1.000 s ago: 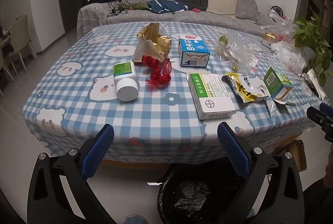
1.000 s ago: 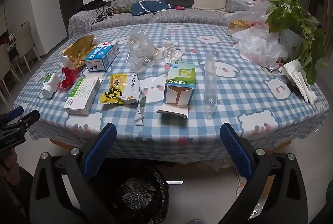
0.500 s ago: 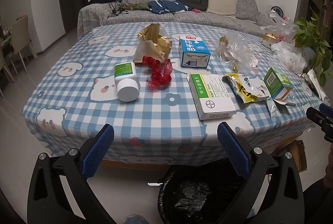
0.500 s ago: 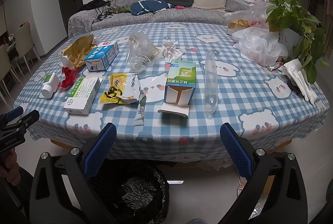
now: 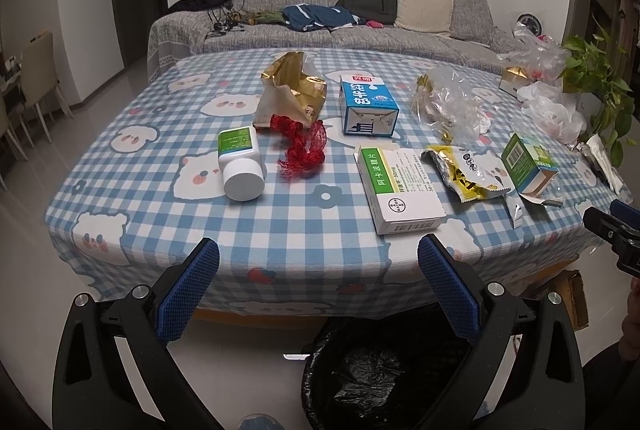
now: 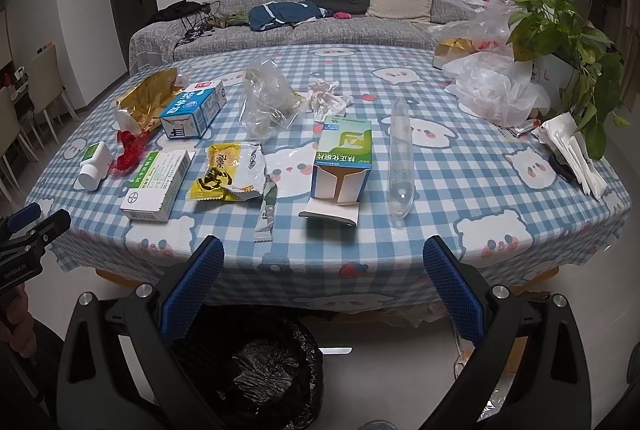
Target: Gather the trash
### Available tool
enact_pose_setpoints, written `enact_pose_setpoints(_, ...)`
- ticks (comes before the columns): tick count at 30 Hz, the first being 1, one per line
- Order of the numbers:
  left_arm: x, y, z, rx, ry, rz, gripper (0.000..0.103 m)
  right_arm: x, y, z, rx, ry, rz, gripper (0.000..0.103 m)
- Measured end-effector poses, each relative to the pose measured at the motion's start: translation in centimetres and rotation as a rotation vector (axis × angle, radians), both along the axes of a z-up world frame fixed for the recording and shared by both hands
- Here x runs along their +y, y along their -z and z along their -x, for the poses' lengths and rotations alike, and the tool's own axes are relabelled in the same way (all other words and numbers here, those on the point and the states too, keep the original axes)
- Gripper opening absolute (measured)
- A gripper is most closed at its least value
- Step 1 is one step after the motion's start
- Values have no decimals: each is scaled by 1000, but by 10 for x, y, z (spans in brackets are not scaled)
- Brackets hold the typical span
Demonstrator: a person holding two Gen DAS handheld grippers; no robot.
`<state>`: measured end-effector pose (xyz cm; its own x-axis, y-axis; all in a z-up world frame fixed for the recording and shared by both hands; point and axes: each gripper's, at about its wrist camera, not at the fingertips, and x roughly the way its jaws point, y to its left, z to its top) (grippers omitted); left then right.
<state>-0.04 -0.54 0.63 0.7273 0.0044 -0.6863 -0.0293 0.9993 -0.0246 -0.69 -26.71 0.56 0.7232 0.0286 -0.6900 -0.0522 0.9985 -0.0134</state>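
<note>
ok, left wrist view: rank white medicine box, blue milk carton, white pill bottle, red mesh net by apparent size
1. white medicine box, though nearest the camera
2. blue milk carton
3. white pill bottle and red mesh net: look alike, unranked

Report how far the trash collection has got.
Nothing looks collected yet. The left hand-held gripper and right hand-held gripper are both open and empty, held short of the table edge above the black-lined bin. Everything is left on the table: white bottle, red netting, milk carton, medicine box, yellow wrapper, green box.
</note>
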Motion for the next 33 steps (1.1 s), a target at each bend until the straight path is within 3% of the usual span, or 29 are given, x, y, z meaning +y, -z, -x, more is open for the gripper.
enact_pose_setpoints(33,-2,-12,7,-9,-5,-14,97,1,-7,0,-5,1,-4,96)
